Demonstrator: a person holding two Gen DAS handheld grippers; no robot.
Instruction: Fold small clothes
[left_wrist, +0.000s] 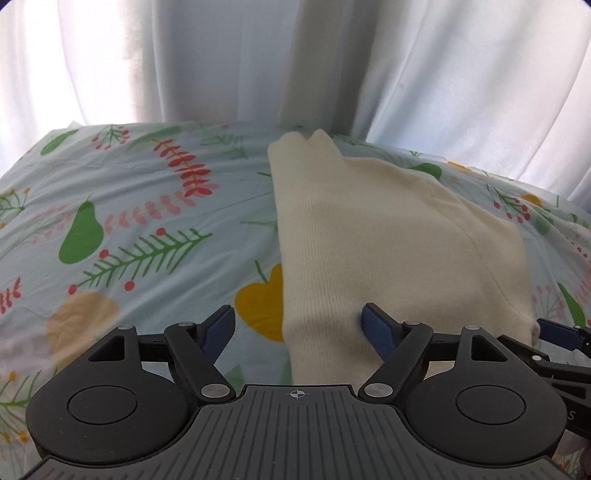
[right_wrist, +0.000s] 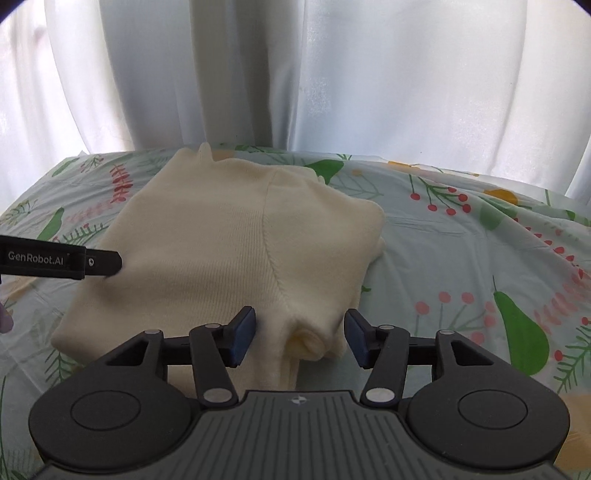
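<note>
The cream sweater's (right_wrist: 229, 251) near edge is disappearing behind both grippers' bodies. It is lying folded on the patterned sheet (right_wrist: 461, 258). The left gripper (left_wrist: 299, 328) and right gripper (right_wrist: 299, 338) are standing open, straddling its near hem, gripping nothing.

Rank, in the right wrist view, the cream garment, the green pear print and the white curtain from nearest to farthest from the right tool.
1. Cream garment: its near edge lies between the right tool's open fingers.
2. Green pear print: on the sheet, to the right.
3. White curtain: behind the bed, at the back.
</note>
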